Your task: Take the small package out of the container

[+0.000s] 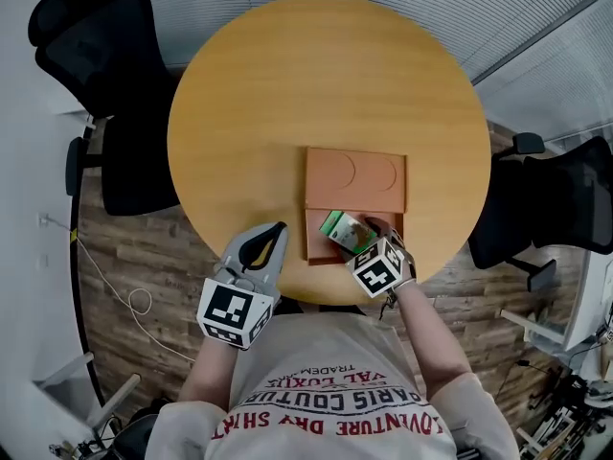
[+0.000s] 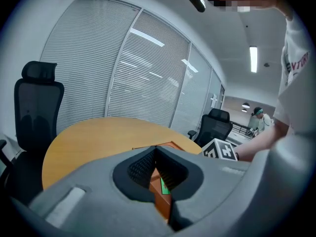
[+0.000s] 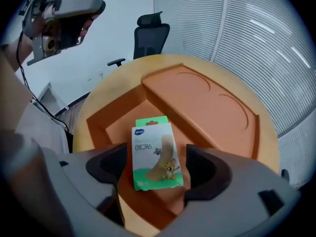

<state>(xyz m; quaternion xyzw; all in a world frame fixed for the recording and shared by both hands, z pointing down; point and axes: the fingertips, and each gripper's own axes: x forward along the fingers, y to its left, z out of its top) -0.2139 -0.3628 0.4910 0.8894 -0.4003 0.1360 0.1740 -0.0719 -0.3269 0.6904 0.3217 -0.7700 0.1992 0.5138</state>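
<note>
An orange container sits on the round wooden table (image 1: 326, 84), its flat lid (image 1: 356, 178) folded open toward the far side and its tray (image 1: 319, 249) near the front edge. The small green-and-white package (image 1: 341, 226) (image 3: 153, 154) lies in the tray. My right gripper (image 1: 370, 232) (image 3: 158, 161) is open, one jaw on each side of the package with thin gaps at the pads. To the left, my left gripper (image 1: 276, 234) (image 2: 157, 158) hovers by the table's front edge, shut and empty. Past its jaws I see the orange tray (image 2: 160, 201).
Black office chairs stand at the far left (image 1: 91, 36) and the right (image 1: 565, 199) of the table. A white cable (image 1: 134, 300) lies on the wood floor to the left. Window blinds run behind the table. The tray is close to the table's near rim.
</note>
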